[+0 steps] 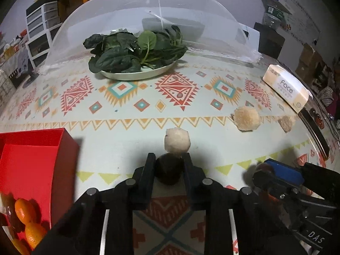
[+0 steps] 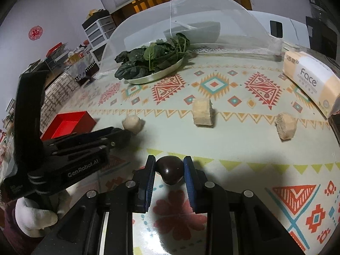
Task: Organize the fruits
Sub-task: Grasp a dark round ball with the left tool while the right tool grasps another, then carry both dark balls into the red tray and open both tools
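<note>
My left gripper (image 1: 169, 159) is shut on a dark round fruit (image 1: 169, 171), held low over the patterned tablecloth. My right gripper (image 2: 169, 162) is shut on another dark brown fruit (image 2: 170, 170); it shows in the left wrist view (image 1: 276, 175) at the right. A red box (image 1: 31, 165) at the left holds several oranges (image 1: 25, 212); it also appears in the right wrist view (image 2: 68, 124). A pale peeled lump (image 1: 177, 142) lies just beyond my left fingertips.
Two more pale fibrous chunks (image 2: 203, 111) (image 2: 285, 125) lie on the cloth. A plate of spinach (image 1: 138, 53) sits under a raised mesh food cover (image 1: 148, 10). A tissue pack (image 1: 286, 87) lies at the right edge. Drawers (image 1: 40, 29) stand beyond the table.
</note>
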Demonstrator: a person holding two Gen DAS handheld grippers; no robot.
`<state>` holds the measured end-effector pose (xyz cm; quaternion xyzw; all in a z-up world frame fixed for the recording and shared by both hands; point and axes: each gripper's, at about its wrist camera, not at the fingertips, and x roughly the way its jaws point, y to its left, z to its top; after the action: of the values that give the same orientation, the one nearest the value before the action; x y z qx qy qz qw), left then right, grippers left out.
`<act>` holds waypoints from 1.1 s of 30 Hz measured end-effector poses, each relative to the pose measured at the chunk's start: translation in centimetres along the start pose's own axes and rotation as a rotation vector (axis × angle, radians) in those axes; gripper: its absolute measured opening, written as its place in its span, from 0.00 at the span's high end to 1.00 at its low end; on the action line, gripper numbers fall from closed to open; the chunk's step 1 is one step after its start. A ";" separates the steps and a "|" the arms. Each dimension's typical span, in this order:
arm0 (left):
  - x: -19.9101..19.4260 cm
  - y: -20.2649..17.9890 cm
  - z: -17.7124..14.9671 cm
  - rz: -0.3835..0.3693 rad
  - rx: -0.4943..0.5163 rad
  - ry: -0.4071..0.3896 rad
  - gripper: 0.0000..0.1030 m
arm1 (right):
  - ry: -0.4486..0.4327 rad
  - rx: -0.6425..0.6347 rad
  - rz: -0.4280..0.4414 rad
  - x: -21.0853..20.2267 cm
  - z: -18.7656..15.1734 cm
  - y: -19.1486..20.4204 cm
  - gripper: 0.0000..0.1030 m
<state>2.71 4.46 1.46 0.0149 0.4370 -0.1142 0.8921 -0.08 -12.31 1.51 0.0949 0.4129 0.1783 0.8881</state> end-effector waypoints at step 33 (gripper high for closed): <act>-18.1 20.2 -13.0 0.147 -0.463 -0.194 0.76 | 0.040 -0.194 0.215 -2.3 -0.2 16.9 0.72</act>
<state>-13.76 29.21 6.11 -0.1689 0.3617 0.0532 0.9153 -5.67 2.28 8.35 0.0487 0.3987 0.3134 0.8605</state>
